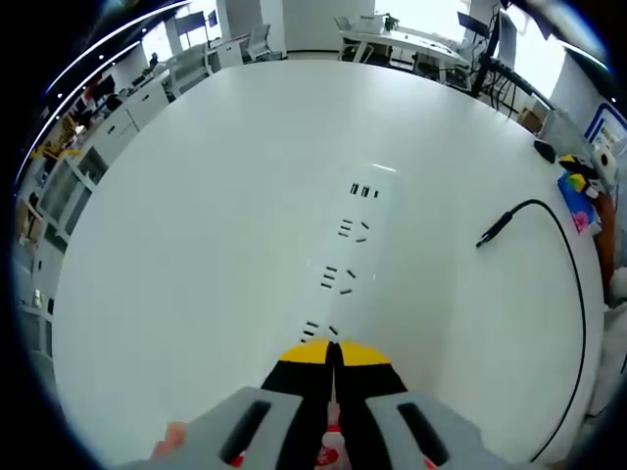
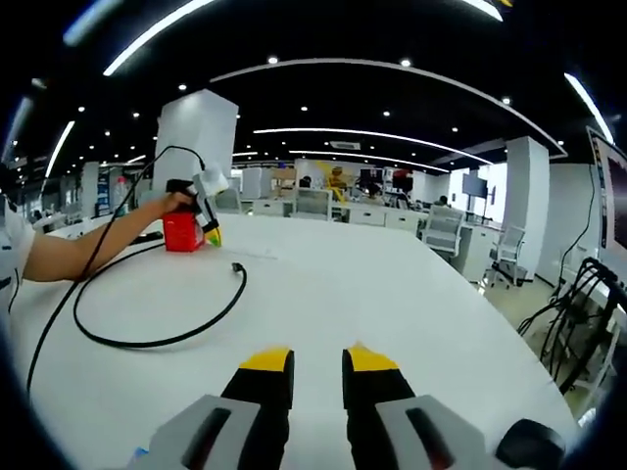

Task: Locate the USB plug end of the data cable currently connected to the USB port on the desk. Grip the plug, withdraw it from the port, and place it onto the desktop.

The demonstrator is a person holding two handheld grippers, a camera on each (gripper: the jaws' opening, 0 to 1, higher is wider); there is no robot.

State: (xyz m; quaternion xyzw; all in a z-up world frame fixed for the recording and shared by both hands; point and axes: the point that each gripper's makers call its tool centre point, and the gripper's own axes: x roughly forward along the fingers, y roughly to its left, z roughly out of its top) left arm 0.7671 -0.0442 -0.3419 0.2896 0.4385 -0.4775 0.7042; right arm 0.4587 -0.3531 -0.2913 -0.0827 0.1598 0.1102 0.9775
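Observation:
The black data cable lies loose on the white desk, and its plug end rests on the desktop to the right of a white power strip. My left gripper is shut with nothing between its yellow tips, right at the strip's near end. In the right gripper view the cable curls across the desk, with its plug lying free. My right gripper stands open above the desk, well short of the plug. A hand holds the left gripper tip-down beyond it.
A black mouse and colourful items sit at the desk's right edge. A person's forearm reaches in from the left. A dark object lies near my right gripper. Office chairs stand behind the desk.

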